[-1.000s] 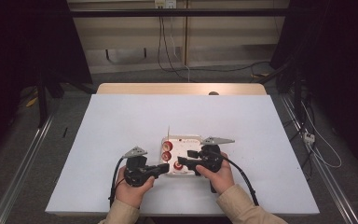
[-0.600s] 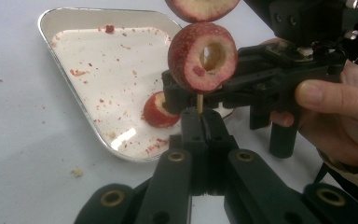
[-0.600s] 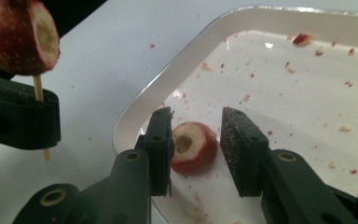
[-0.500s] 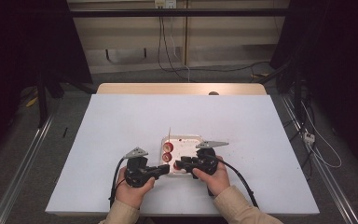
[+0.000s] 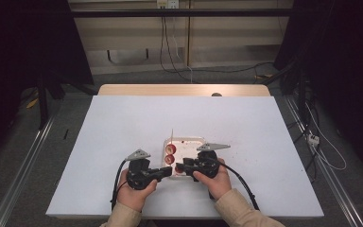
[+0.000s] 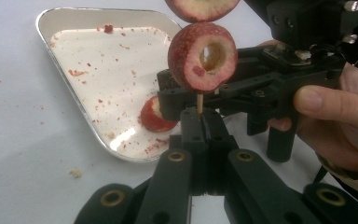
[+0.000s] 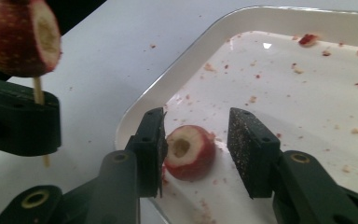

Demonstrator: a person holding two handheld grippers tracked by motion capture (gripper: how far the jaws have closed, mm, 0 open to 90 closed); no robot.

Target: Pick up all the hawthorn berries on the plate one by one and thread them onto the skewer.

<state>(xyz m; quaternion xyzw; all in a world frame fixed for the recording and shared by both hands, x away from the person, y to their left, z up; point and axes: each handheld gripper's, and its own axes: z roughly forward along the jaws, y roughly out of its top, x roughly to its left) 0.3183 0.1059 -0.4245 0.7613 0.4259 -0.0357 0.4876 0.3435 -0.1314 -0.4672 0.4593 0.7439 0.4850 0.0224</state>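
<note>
Left gripper point(image 6: 200, 122) is clamped on the skewer point(image 6: 199, 102); right gripper point(image 7: 196, 149), jaws just opening, straddles the loose hawthorn point(image 7: 189, 151) without squeezing. Reckon it could skid off the near tray point(image 7: 177, 79) edge.

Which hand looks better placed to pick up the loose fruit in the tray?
Right. The right gripper has its open jaws on both sides of the fruit, while the left gripper is shut on the skewer.

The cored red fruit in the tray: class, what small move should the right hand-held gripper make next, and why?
Probably close. The right hand-held gripper has its jaws apart around the cored fruit in the tray, one pad near it, the other clear. The left hand-held gripper holds the skewer ready.
</note>
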